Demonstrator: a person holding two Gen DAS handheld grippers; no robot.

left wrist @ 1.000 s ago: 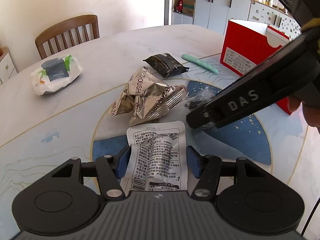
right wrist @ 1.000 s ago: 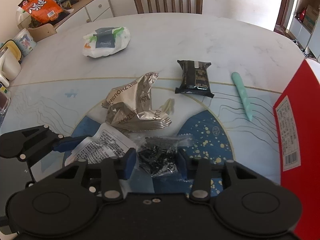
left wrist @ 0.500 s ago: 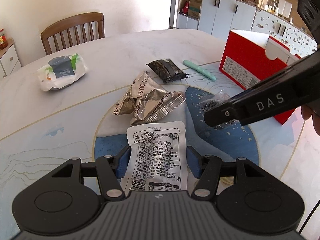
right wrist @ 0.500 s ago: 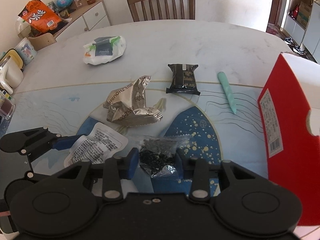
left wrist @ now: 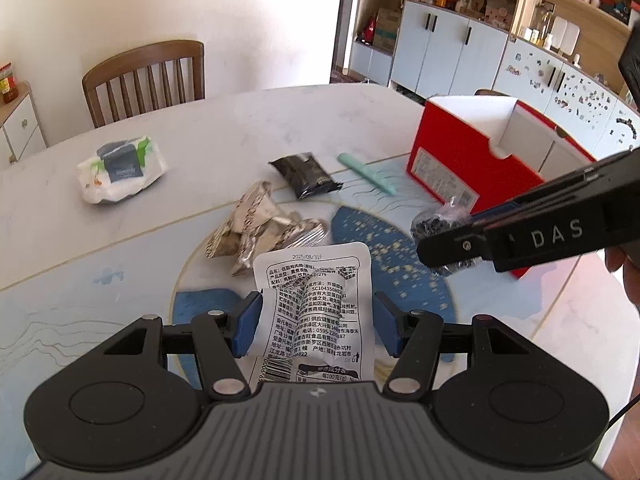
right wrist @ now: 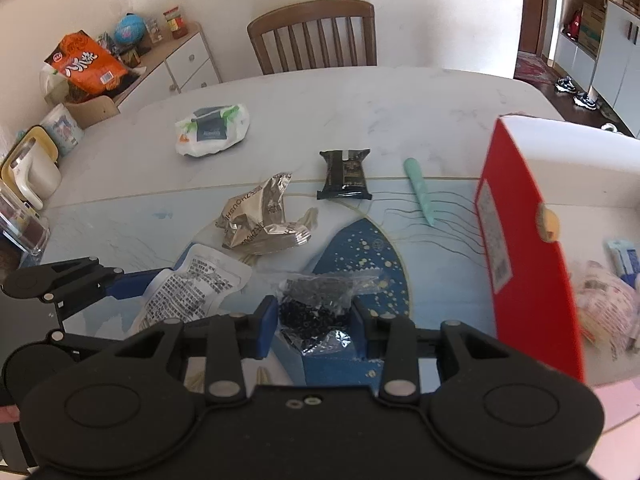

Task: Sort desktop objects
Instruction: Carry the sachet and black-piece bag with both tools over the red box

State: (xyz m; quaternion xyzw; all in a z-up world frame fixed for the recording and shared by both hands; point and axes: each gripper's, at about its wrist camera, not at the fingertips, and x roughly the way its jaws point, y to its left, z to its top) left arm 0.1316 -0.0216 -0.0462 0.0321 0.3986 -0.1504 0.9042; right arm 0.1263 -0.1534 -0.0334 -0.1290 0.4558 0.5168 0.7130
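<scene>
My left gripper (left wrist: 316,314) is shut on a white printed food pouch (left wrist: 316,276), held up off the table; the same pouch (right wrist: 196,288) shows at the lower left of the right wrist view. Between the blue pads of my right gripper (right wrist: 314,320) sits a clear bag of small black pieces (right wrist: 316,304), pinched and lifted. In the left wrist view that bag (left wrist: 434,224) hangs at the tip of the right gripper (left wrist: 444,248), just in front of the open red box (left wrist: 452,160).
On the table (left wrist: 240,120) lie a crumpled silver foil bag (left wrist: 260,228), a black packet (left wrist: 304,172), a mint-green stick (left wrist: 366,168) and a wet-wipes pack (left wrist: 120,168). The red box (right wrist: 516,240) holds several packets (right wrist: 604,304). A wooden chair (right wrist: 316,36) stands behind.
Both grippers have risen with their packs. The right gripper has carried the black-piece bag rightwards, closer to the red box.
</scene>
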